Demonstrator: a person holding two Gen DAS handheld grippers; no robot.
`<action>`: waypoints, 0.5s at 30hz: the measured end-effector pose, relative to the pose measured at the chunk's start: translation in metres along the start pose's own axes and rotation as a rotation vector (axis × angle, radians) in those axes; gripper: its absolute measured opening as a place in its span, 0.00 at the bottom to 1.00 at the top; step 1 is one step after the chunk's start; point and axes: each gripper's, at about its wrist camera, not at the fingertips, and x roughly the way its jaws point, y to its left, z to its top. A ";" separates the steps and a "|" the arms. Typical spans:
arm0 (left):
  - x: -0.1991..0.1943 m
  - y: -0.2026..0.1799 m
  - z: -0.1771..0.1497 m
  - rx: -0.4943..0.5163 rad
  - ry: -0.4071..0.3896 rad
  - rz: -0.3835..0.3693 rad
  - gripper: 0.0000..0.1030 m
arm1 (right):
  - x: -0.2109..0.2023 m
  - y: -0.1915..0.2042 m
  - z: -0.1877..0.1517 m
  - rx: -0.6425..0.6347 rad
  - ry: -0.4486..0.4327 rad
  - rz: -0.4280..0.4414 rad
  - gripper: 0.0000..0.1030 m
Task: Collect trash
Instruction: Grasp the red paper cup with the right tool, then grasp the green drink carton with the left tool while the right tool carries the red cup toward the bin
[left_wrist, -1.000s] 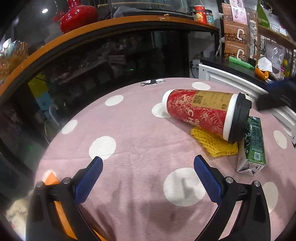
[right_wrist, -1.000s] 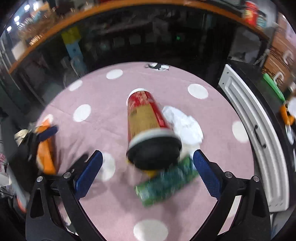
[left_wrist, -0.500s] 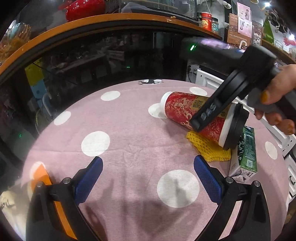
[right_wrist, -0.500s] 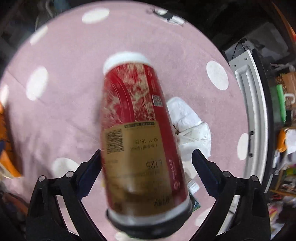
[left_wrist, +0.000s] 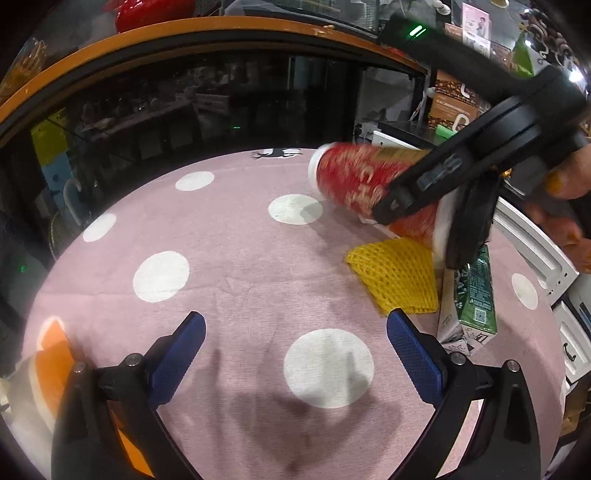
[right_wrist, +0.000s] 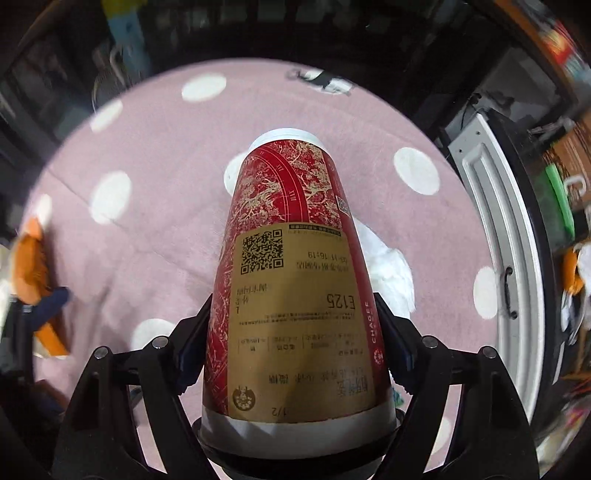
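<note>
A red and gold paper cup (right_wrist: 295, 280) with a black lid lies between the fingers of my right gripper (right_wrist: 295, 343), which is shut on it near the lid end. In the left wrist view the cup (left_wrist: 354, 181) is tilted and lifted off the pink dotted tablecloth (left_wrist: 229, 258), held by the right gripper (left_wrist: 424, 199). A yellow foam net (left_wrist: 395, 273) and a green drink carton (left_wrist: 472, 295) lie under it. A crumpled white tissue (right_wrist: 388, 269) lies beside the cup. My left gripper (left_wrist: 291, 347) is open and empty above the cloth.
An orange and white item (left_wrist: 51, 369) lies at the table's left edge. A dark glass counter with an orange rim (left_wrist: 184, 48) curves behind the table. A white cabinet (right_wrist: 495, 240) stands to the right, with shelves of goods beyond.
My right gripper has closed on the cup and lifted its lid end off the net and carton. My left gripper has stayed open in about the same place.
</note>
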 end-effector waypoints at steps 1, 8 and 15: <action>0.002 -0.002 -0.001 0.004 0.007 -0.014 0.94 | -0.006 -0.003 -0.006 0.013 -0.015 0.018 0.76; 0.006 -0.014 -0.008 0.006 0.043 -0.158 0.92 | -0.062 -0.041 -0.085 0.153 -0.175 0.085 0.76; 0.012 -0.038 -0.012 0.033 0.100 -0.284 0.78 | -0.098 -0.071 -0.191 0.304 -0.293 0.060 0.76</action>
